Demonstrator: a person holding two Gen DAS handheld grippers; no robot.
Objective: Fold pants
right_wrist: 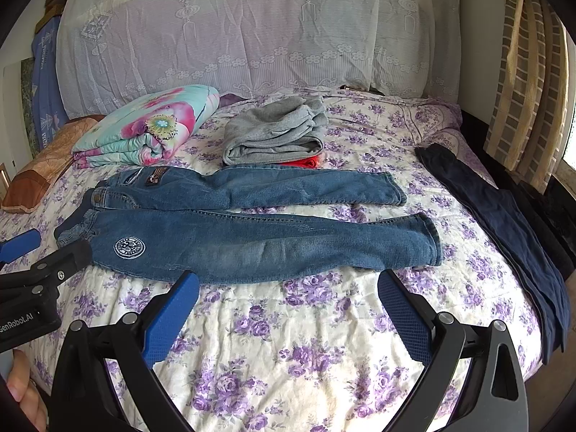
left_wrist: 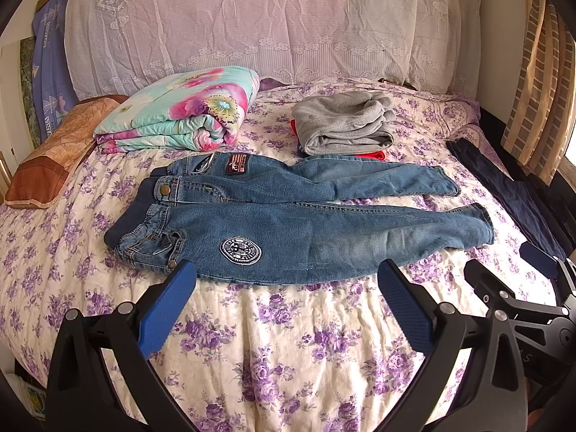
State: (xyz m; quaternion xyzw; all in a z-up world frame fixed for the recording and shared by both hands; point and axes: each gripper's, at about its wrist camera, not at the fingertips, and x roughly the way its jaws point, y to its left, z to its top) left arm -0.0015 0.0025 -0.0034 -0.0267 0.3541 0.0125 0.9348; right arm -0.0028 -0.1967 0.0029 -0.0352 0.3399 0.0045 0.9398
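Small blue jeans (left_wrist: 288, 223) lie flat on the floral bedsheet (left_wrist: 288, 342), waistband to the left, both legs spread to the right, a round white patch on the near leg. They also show in the right wrist view (right_wrist: 252, 230). My left gripper (left_wrist: 286, 277) is open and empty, just short of the near leg's front edge. My right gripper (right_wrist: 288, 286) is open and empty, near the same edge further right. Each gripper shows at the side of the other's view.
A folded floral quilt (left_wrist: 180, 118) and brown pillow (left_wrist: 54, 151) lie back left. Folded grey clothes (left_wrist: 345, 122) sit on something red behind the jeans. Dark navy pants (right_wrist: 504, 223) lie along the bed's right edge. A lace-covered headboard (left_wrist: 270, 25) stands behind.
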